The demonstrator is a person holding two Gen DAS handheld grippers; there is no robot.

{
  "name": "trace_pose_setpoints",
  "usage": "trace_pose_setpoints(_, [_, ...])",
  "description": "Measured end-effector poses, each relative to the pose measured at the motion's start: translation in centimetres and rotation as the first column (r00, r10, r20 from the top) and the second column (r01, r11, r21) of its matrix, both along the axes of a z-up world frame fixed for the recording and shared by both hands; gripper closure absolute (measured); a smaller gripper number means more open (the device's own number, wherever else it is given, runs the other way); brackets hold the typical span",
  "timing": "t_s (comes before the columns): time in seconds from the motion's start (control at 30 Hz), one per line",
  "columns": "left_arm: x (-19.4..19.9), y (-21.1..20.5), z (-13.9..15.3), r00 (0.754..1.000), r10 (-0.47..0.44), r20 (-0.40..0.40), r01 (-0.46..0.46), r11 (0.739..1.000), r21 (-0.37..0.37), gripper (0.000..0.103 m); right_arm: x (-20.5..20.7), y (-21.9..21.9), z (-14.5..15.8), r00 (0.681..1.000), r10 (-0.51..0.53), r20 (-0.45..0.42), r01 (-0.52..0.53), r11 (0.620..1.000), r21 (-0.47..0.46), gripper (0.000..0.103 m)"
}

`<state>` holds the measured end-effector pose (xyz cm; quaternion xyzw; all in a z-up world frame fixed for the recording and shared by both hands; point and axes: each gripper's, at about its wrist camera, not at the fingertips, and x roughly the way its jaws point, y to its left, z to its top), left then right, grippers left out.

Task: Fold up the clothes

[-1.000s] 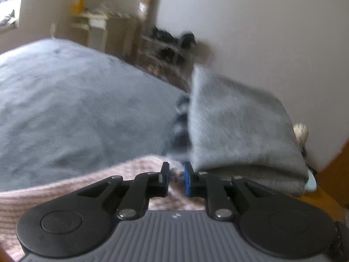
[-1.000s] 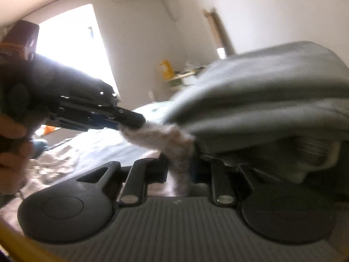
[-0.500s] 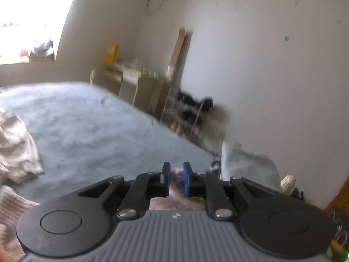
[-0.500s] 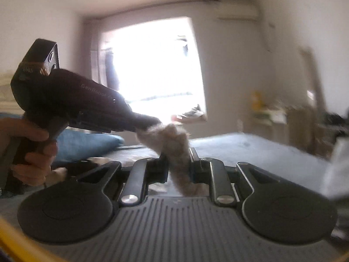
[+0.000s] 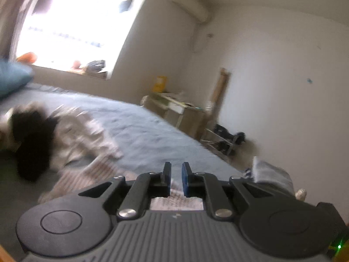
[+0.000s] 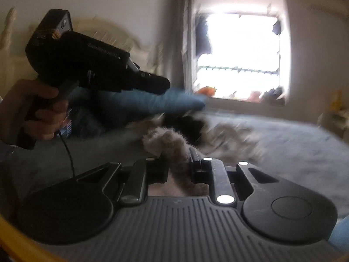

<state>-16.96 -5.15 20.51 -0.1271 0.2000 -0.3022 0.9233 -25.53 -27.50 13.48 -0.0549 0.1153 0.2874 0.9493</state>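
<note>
My right gripper (image 6: 176, 156) is shut on a fuzzy beige-pink garment (image 6: 168, 138), which bunches up above its fingers. The left gripper (image 6: 152, 83) is held in a person's hand (image 6: 32, 109), up and left of that garment and apart from it. In the left wrist view, the left gripper (image 5: 175, 179) has its fingers close together with a narrow slit. Nothing shows between the tips. A pinkish ribbed knit (image 5: 176, 200) lies beneath it on the grey-blue bed (image 5: 152, 128). A blurred heap of beige clothes (image 5: 85, 139) and a black garment (image 5: 32, 146) lie further left.
A folded grey item (image 5: 270, 174) sits at the bed's right edge. A blue pillow (image 6: 157, 102) lies near the headboard. Beyond the bed stand a small desk (image 5: 174, 109) and a shoe rack (image 5: 226, 139) by the wall. A bright window (image 6: 240, 56) is behind.
Both views have swung away from the grey folded stack toward the window and the clothes heap. The left gripper's tip, touching the fuzzy garment earlier, is now clear of it.
</note>
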Motion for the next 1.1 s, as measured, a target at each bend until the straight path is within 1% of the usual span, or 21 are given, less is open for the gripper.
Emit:
trace_pose_setpoints(0.07, [-0.8,1.9,-2.6,0.998,0.040,-0.040,-0.039,0.999,0.027,0.092,-0.2,2.3,-1.9,0.998,0.038,-0.050,-0.040,0.998,-0.039,0.086])
trace_pose_setpoints(0.17, [-0.9,4.1,-6.5,0.987,0.067,-0.144,-0.066,0.998,0.010,0.090,0.6,4.2,-4.2,0.989,0.064,-0.131,-0.076,0.993,-0.089,0.086])
trace_pose_setpoints(0.23, [-0.7,5.0,-8.5,0.976,0.075,-0.202,-0.072,0.997,0.024,0.084,1.3,5.0,-5.5,0.982,0.067,-0.178,-0.089,0.989,-0.120,0.085])
trace_pose_setpoints(0.27, [-0.6,5.2,-9.3,0.972,0.075,-0.223,-0.067,0.997,0.040,0.081,0.9,5.8,-6.2,0.982,0.066,-0.176,-0.094,0.983,-0.160,0.084])
trace_pose_setpoints(0.33, [-0.6,5.4,-10.7,0.967,0.069,-0.246,-0.049,0.995,0.084,0.070,-0.2,7.6,-7.4,0.986,0.063,-0.155,-0.102,0.959,-0.264,0.079])
trace_pose_setpoints(0.37, [-0.7,5.2,-11.2,0.966,0.065,-0.252,-0.039,0.994,0.106,0.061,-0.6,7.9,-7.8,0.986,0.071,-0.154,-0.114,0.949,-0.293,0.071])
trace_pose_setpoints(0.4, [-0.8,4.9,-11.5,0.968,0.057,-0.246,-0.026,0.992,0.126,0.059,-0.8,7.8,-8.2,0.983,0.086,-0.164,-0.132,0.948,-0.291,0.057])
trace_pose_setpoints(0.43, [-0.9,4.7,-11.7,0.971,0.046,-0.234,-0.011,0.989,0.145,0.059,-1.0,7.7,-8.5,0.980,0.102,-0.173,-0.149,0.946,-0.288,0.050])
trace_pose_setpoints(0.5, [-1.0,3.5,-12.4,0.977,0.004,-0.213,0.037,0.982,0.187,0.054,-2.3,7.1,-8.1,0.972,0.132,-0.195,-0.177,0.955,-0.238,0.025])
trace_pose_setpoints(0.57, [-1.4,2.0,-13.0,0.980,-0.045,-0.195,0.089,0.971,0.223,0.050,-3.9,6.3,-7.4,0.963,0.162,-0.216,-0.201,0.964,-0.173,0.021])
trace_pose_setpoints(0.63, [-1.8,0.4,-14.1,0.982,-0.064,-0.179,0.118,0.944,0.308,0.049,-5.2,5.4,-6.7,0.955,0.173,-0.240,-0.203,0.973,-0.105,0.021])
trace_pose_setpoints(0.7, [-2.3,-0.8,-15.4,0.984,-0.071,-0.164,0.133,0.904,0.406,0.047,-5.4,4.2,-6.0,0.952,0.121,-0.281,-0.143,0.988,-0.058,0.021])
trace_pose_setpoints(0.73, [-2.7,-1.1,-16.2,0.985,-0.068,-0.157,0.134,0.877,0.461,0.046,-5.3,3.4,-5.5,0.949,0.085,-0.303,-0.110,0.992,-0.066,0.021])
trace_pose_setpoints(0.77, [-3.3,-1.0,-16.6,0.987,-0.066,-0.147,0.130,0.868,0.480,0.046,-5.0,2.5,-5.0,0.951,0.038,-0.306,-0.064,0.995,-0.077,0.021])
trace_pose_setpoints(0.8, [-3.9,-0.6,-17.0,0.988,-0.065,-0.137,0.124,0.868,0.481,0.046,-4.4,1.4,-4.4,0.957,-0.020,-0.289,-0.006,0.996,-0.089,0.021])
trace_pose_setpoints(0.87, [-4.6,0.1,-17.4,0.988,-0.042,-0.151,0.109,0.877,0.468,0.044,-2.7,-0.5,-3.3,0.962,-0.141,-0.232,0.119,0.987,-0.108,0.021])
trace_pose_setpoints(0.9, [-4.9,0.4,-17.6,0.987,-0.028,-0.159,0.099,0.882,0.462,0.042,-1.5,-1.3,-3.0,0.959,-0.193,-0.207,0.174,0.979,-0.108,0.021])
trace_pose_setpoints(0.97, [-5.4,0.9,-18.2,0.985,-0.002,-0.172,0.080,0.891,0.448,0.042,1.2,-2.2,-3.5,0.946,-0.274,-0.173,0.256,0.960,-0.116,0.021])
trace_pose_setpoints(1.0, [-5.7,1.0,-18.2,0.985,0.006,-0.172,0.075,0.885,0.460,0.041,2.7,-2.3,-4.3,0.934,-0.308,-0.180,0.287,0.949,-0.132,0.022])
trace_pose_setpoints(1.07, [-6.3,1.0,-17.9,0.986,0.017,-0.166,0.070,0.862,0.502,0.044,5.3,-2.6,-6.0,0.907,-0.366,-0.211,0.335,0.927,-0.168,0.025])
trace_pose_setpoints(1.1, [-6.6,1.1,-17.2,0.988,0.013,-0.155,0.066,0.866,0.495,0.045,5.8,-2.5,-7.0,0.895,-0.369,-0.251,0.329,0.925,-0.189,0.027])
